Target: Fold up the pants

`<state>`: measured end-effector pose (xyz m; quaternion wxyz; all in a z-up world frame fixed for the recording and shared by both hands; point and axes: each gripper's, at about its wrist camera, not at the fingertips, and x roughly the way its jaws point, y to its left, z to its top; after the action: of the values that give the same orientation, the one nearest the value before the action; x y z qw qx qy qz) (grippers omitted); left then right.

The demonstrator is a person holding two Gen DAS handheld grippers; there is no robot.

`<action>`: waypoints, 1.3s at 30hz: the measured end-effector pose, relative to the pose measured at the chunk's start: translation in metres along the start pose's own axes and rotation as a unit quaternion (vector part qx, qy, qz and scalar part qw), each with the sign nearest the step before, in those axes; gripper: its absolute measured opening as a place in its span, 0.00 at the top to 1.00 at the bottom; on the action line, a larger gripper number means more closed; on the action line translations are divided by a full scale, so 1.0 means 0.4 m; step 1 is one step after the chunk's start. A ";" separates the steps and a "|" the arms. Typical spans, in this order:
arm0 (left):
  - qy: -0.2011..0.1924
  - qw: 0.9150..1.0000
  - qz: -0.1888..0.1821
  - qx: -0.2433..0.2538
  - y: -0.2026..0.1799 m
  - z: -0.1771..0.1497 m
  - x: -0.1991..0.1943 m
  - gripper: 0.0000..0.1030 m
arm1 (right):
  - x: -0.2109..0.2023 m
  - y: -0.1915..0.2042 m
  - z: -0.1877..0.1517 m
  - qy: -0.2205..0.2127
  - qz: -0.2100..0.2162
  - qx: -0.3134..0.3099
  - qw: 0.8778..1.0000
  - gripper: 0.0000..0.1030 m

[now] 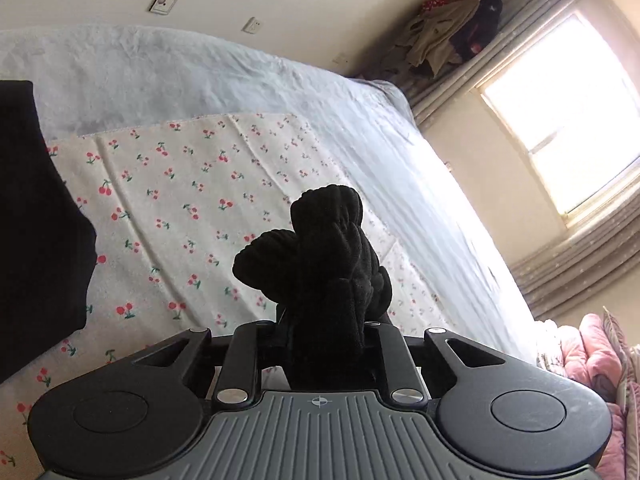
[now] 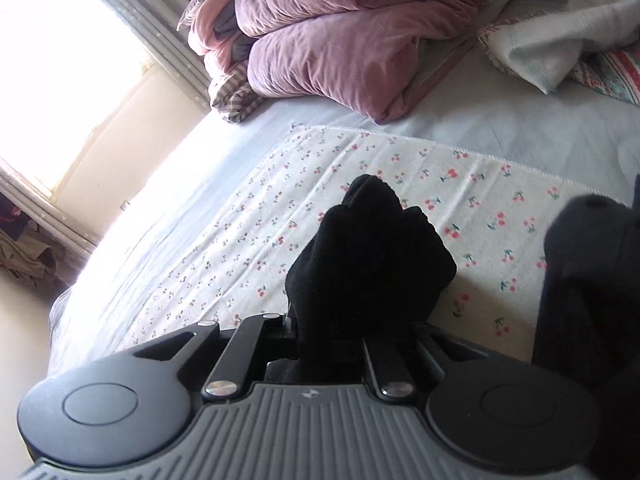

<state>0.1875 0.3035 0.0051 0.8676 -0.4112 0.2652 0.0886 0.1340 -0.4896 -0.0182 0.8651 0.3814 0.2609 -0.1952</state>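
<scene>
Left wrist view. Left gripper point(image 1: 320, 320) clamped on a bunched wad of the black pants point(image 1: 324, 256), ribbed cloth bulging up past the jaws, fingertips buried in it. More black cloth hanging at the left edge, likely the same garment, though not certain. Below, cherry-print cloth point(image 1: 192, 200) spread flat over pale blue bedspread point(image 1: 240, 76). Window point(image 1: 560, 112) bright at far right, clothes heaped on a rack point(image 1: 452, 36) beside it.

Right wrist view. Right gripper point(image 2: 348, 320) pressed together on another bunch of the black pants point(image 2: 368, 252), fabric standing up in a peak beyond the jaws. Dark blurred shape at the right edge, probably the other gripper or hanging cloth; cannot tell which. Cherry-print cloth point(image 2: 400, 184) underneath, pink quilt point(image 2: 332, 52) piled at the far side of the bed, white towel point(image 2: 552, 48) far right.

Step in hand, as judged: garment pinched at two points and lifted clear of the cherry-print cloth, ahead of laying out or folding over.

Next move calls for: spreading both grips apart to pull the cloth taut, then lowering it flat onto the printed cloth with edges aligned; both pinches kept firm meanwhile, since thick bunched fabric may slip.
</scene>
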 end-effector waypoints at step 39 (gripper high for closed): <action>0.036 0.976 0.169 0.133 0.024 -0.018 0.057 0.35 | 0.125 -0.057 0.006 -0.065 -0.103 -0.153 0.981 0.49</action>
<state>0.2002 0.3028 -0.0172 0.8769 -0.2441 0.3714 0.1830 0.1618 -0.5125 -0.0595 0.9037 0.2018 0.2691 -0.2650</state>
